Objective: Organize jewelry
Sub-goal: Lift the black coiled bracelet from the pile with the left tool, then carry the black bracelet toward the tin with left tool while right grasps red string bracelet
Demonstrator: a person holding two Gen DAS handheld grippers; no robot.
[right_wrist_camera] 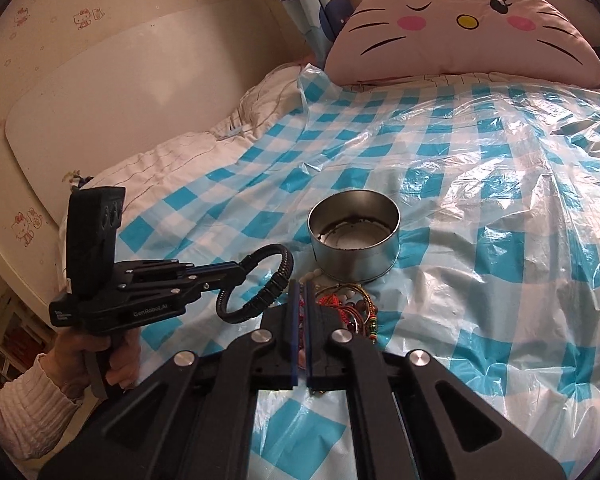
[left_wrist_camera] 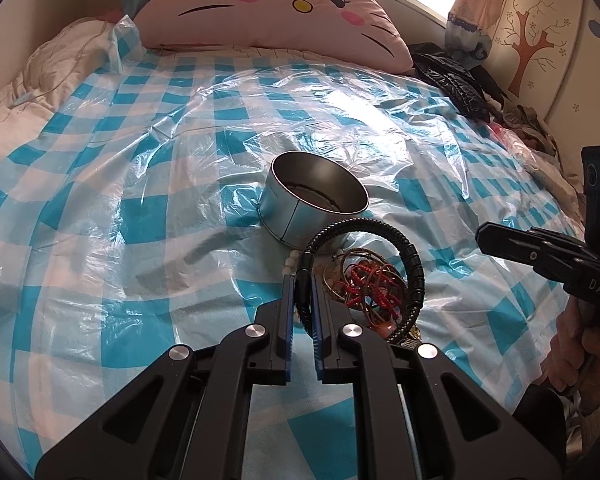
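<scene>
Left tool (left_wrist_camera: 302, 300) around black bracelet (left_wrist_camera: 410, 264)

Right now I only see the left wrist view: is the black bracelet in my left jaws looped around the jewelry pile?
Observer: No. From the right wrist, the black bracelet hangs from the left gripper beside the jewelry pile, not around it.
Operator: Is the right gripper carrying anything?
Observer: Its jaws are shut, with nothing between them that I can see.
Operator: Where does it point?
Observer: At the pile's near left edge, with the tin straight beyond.
</scene>
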